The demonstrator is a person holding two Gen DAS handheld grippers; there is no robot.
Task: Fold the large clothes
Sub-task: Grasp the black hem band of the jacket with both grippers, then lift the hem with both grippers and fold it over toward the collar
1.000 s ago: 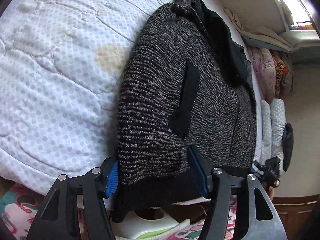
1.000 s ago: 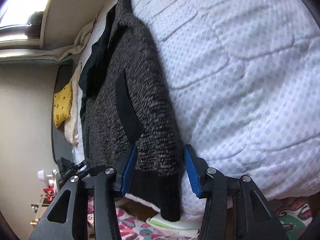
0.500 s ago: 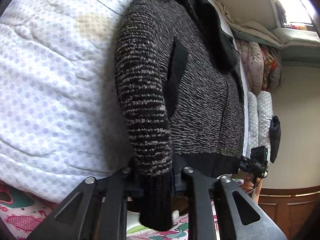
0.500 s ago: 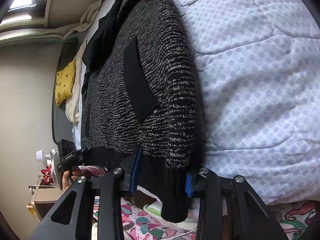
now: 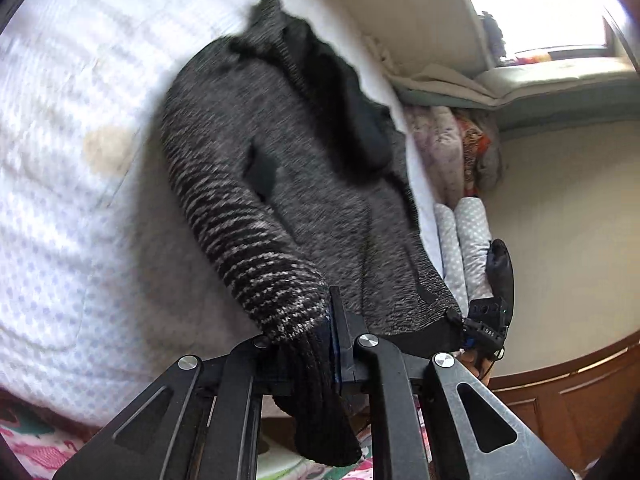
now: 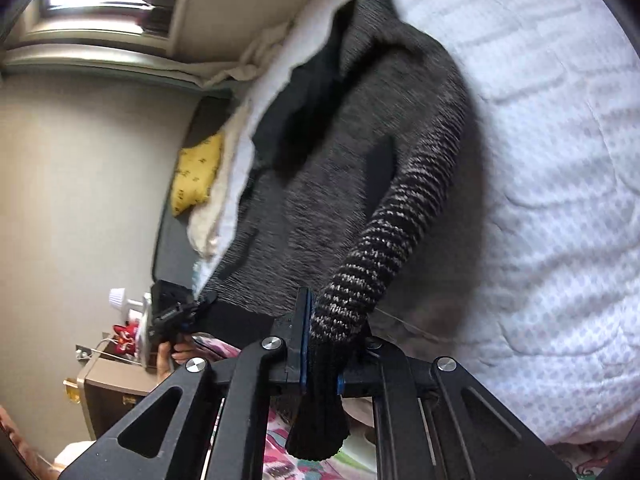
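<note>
A dark grey and black knit cardigan (image 5: 304, 184) lies spread on a bed covered by a white quilt with pale blue dots (image 5: 52, 208). Its collar end lies far up the bed and its black ribbed hem hangs at the near edge.

In the left wrist view, the left tool (image 5: 308, 344) is clamped on the black ribbed cuff of the left sleeve (image 5: 256, 248). The sleeve rises off the quilt from the shoulder toward the tool, and the cuff end droops below the 2 fingers. A blue pad shows against the knit on the right finger. A yellowish stain (image 5: 106, 150) marks the quilt left of the cardigan. At the far right of this view the other tool (image 5: 486, 330) is seen at the hem corner.

In the right wrist view, the right tool (image 6: 322, 354) is clamped on the cuff of the right sleeve (image 6: 404, 220), which is likewise lifted clear of the quilt, with the cuff hanging down between the fingers. A black pocket welt (image 6: 380, 172) shows on the cardigan front beside the sleeve. To the left, beyond the bed, lie a yellow patterned cushion (image 6: 196, 176) and a cream cloth. The left tool appears small at the near left, by the hem.

Both views are blurred across the far part of the cardigan.
</note>
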